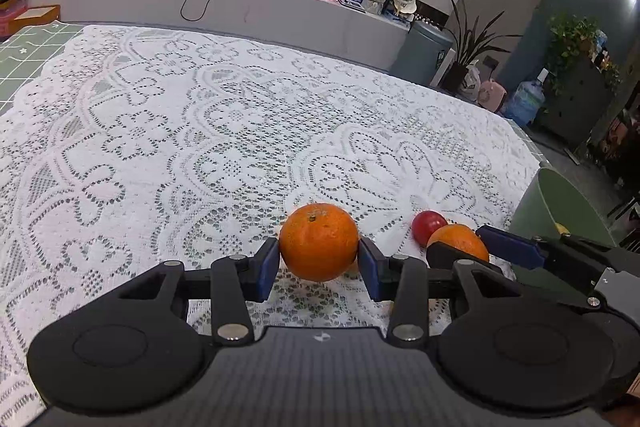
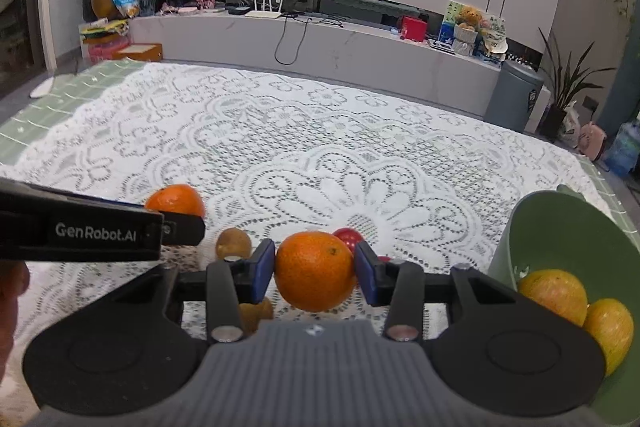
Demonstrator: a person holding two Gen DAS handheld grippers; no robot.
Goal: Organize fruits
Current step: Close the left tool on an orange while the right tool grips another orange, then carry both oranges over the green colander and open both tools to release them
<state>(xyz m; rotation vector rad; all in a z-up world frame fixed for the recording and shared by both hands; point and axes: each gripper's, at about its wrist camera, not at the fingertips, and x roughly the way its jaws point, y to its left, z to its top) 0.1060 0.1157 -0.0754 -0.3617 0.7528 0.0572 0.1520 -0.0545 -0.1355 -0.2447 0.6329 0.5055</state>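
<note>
In the left wrist view my left gripper point(image 1: 319, 267) is shut on an orange point(image 1: 319, 247), its blue pads point(image 1: 267, 269) pressing both sides, low over the lace cloth. To its right, my right gripper point(image 1: 474, 247) grips a second orange point(image 1: 460, 239) beside a red fruit point(image 1: 427, 227). The right wrist view shows the right gripper point(image 2: 315, 271) shut on its orange point(image 2: 314, 269), with the red fruit point(image 2: 349, 237) behind. The left gripper point(image 2: 176, 213) and its orange point(image 2: 176, 199) are at the left. Two brown kiwis point(image 2: 234, 243) lie between them.
A green bucket point(image 2: 560, 227) stands at the table's right edge, also seen as the bucket point(image 1: 560, 203) in the left view. It holds two yellow-orange fruits point(image 2: 556, 293). The white lace tablecloth point(image 2: 320, 131) covers a green table. A person's hand point(image 2: 10, 291) shows at the left.
</note>
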